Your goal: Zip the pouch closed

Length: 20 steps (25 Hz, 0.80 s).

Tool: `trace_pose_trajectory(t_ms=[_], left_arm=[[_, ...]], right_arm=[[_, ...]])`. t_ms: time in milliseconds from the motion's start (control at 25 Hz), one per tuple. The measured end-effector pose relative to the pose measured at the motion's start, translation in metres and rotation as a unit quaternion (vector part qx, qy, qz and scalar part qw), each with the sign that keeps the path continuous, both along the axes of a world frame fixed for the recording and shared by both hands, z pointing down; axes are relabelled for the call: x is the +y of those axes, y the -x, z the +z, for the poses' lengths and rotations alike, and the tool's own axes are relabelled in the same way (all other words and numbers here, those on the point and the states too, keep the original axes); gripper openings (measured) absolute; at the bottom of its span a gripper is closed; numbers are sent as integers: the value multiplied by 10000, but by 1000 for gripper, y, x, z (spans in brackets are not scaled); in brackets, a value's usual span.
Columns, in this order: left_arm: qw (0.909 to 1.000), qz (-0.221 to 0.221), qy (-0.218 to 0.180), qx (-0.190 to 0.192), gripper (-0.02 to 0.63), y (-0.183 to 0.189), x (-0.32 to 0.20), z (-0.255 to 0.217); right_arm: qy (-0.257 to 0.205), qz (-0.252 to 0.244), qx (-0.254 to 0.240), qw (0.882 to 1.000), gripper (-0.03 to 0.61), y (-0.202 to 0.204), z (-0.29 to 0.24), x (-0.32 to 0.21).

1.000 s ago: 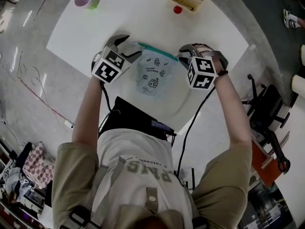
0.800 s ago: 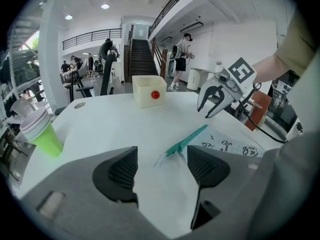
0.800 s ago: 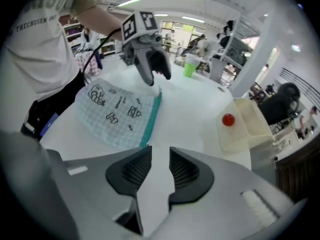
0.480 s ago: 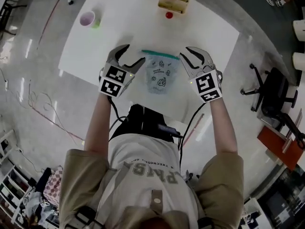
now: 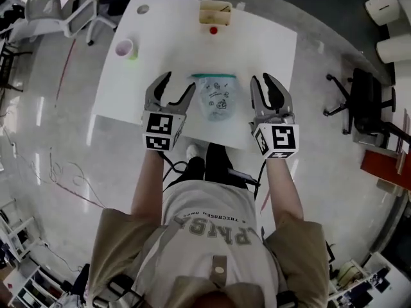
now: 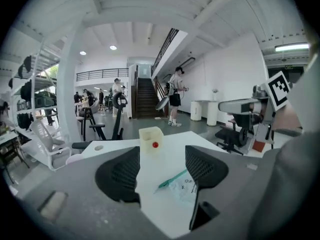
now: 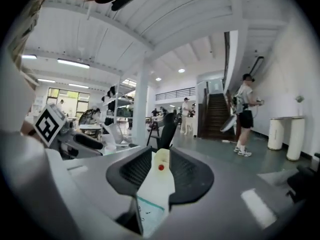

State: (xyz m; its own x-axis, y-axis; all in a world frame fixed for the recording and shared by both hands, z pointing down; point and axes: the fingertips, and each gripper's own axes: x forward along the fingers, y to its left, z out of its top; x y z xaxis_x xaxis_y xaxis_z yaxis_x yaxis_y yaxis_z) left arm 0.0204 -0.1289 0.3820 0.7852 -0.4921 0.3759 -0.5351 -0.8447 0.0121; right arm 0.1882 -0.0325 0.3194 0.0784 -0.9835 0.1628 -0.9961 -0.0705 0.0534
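Observation:
The clear pouch (image 5: 218,98) with small printed figures lies flat on the white table (image 5: 160,50), its teal zipper strip (image 5: 212,76) along the far edge. Both grippers hang in the air above the table's near edge, apart from the pouch. My left gripper (image 5: 178,85) is to the pouch's left; its jaws stand wide and are closing, with nothing between them. My right gripper (image 5: 262,81) is to the pouch's right, partly open and holding nothing. The left gripper view shows the pouch (image 6: 187,186) low between the jaws, on the table beyond them. The right gripper view shows it (image 7: 150,211) below the jaws.
A pale open box (image 5: 214,11) stands at the table's far edge with a small red ball (image 5: 213,30) in front of it. A pink-and-green cup (image 5: 126,47) sits far left. Chairs (image 5: 58,11) stand beyond the left corner; a black office chair (image 5: 359,95) is at right.
Both grippers have lifted up from beside the pouch, and the right one has rolled upright. The pouch stays lying on the table.

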Motion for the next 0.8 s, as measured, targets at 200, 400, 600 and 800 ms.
trace_pose_trajectory(t_ms=[200,400,600,800], left_arm=[[9977,-358,-211,531,272,12,18,-42],[9939,-495,-519,835,205,21,31,-73],[9892,-582,-891,1005,134,25,34,-97],[9824,-567,-1382,1120,62,24,40,-118]], right_arm=[[-482,908,-265,9944,110,6,-29,44],[-676,1032,183,9922,103,29,-49,65],[-815,1074,457,9898,67,40,-65,71],[-1032,1023,678,9871,34,50,-78,74]])
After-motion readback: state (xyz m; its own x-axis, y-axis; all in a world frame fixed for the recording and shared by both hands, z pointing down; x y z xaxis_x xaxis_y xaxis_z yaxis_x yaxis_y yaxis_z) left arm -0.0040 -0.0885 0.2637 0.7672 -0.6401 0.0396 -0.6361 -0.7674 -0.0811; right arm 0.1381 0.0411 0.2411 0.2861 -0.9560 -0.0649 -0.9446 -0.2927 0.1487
